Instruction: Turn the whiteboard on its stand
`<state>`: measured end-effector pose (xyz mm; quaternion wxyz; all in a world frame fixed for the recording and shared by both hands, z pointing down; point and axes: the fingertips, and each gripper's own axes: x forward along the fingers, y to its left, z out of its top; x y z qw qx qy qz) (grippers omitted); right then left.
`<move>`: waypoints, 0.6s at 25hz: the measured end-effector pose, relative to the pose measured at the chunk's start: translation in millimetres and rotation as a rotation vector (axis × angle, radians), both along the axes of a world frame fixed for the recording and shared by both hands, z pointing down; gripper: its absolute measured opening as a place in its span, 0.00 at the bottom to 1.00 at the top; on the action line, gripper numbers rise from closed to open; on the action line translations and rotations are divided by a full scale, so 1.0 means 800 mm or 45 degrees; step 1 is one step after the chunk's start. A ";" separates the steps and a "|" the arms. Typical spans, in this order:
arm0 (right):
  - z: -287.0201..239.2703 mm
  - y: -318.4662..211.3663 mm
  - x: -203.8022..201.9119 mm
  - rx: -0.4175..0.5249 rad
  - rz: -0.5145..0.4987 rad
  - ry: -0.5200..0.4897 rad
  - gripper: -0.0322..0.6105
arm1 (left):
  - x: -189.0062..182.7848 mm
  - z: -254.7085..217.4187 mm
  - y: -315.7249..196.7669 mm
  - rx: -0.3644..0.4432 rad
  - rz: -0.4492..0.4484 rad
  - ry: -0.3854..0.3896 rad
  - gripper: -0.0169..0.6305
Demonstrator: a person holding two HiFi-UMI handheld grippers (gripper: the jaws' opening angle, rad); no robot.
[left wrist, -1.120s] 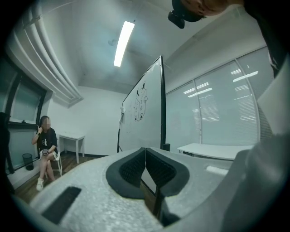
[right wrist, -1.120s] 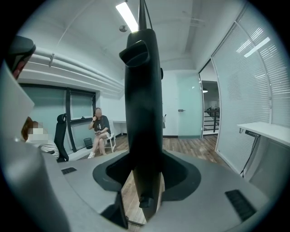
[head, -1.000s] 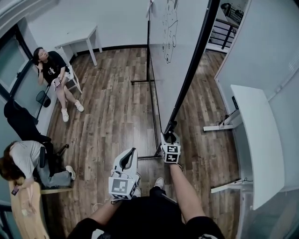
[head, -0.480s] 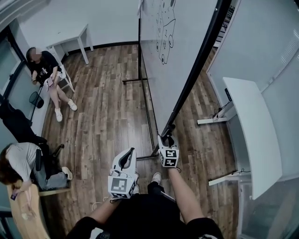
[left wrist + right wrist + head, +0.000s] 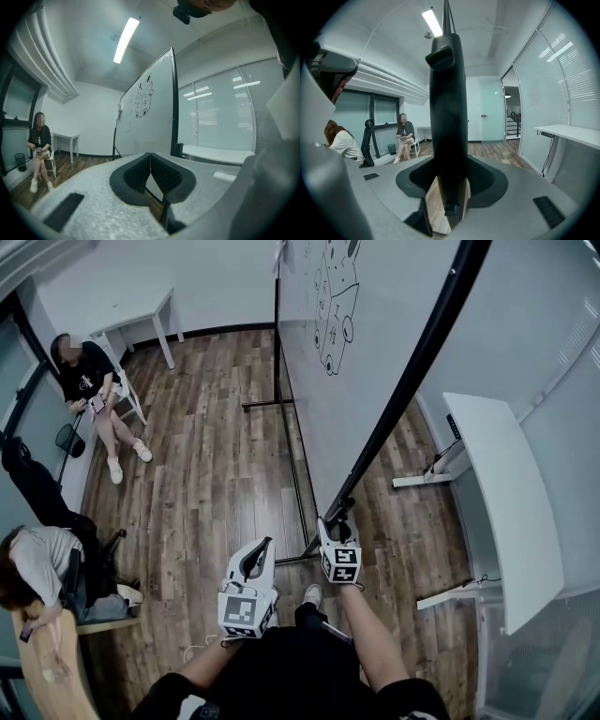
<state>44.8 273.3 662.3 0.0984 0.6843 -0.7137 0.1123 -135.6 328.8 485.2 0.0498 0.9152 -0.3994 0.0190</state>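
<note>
The right hand-held gripper [image 5: 337, 523] clamps the black lower frame edge of the whiteboard [image 5: 375, 362], which stands upright on its stand [image 5: 277, 352]. The left hand-held gripper [image 5: 256, 554] is closed and empty, near the right one.

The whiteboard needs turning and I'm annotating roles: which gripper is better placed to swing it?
Right. The right gripper is shut on the whiteboard at its black frame edge; the left gripper is shut, empty, and apart from the board.
</note>
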 end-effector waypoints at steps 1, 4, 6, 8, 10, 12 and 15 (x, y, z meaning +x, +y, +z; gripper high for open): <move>-0.002 0.003 -0.001 -0.001 0.000 0.001 0.35 | -0.001 -0.002 0.000 0.001 0.002 0.001 0.05; -0.005 0.011 -0.003 -0.007 0.000 -0.001 0.35 | -0.002 -0.006 -0.002 0.000 0.001 0.004 0.05; -0.006 0.014 -0.003 -0.012 0.003 -0.002 0.35 | -0.003 -0.009 -0.004 0.000 -0.002 0.007 0.05; -0.007 0.016 -0.004 -0.018 0.004 -0.001 0.35 | -0.004 -0.010 -0.008 -0.002 -0.005 0.009 0.05; -0.009 0.018 -0.004 -0.019 0.004 -0.002 0.35 | -0.005 -0.010 -0.012 -0.009 -0.010 0.010 0.05; -0.009 0.020 -0.004 -0.020 0.001 -0.003 0.35 | -0.005 -0.010 -0.015 -0.017 -0.017 0.012 0.05; -0.010 0.021 -0.005 -0.020 0.001 -0.002 0.35 | -0.004 -0.012 -0.017 -0.015 -0.015 0.014 0.05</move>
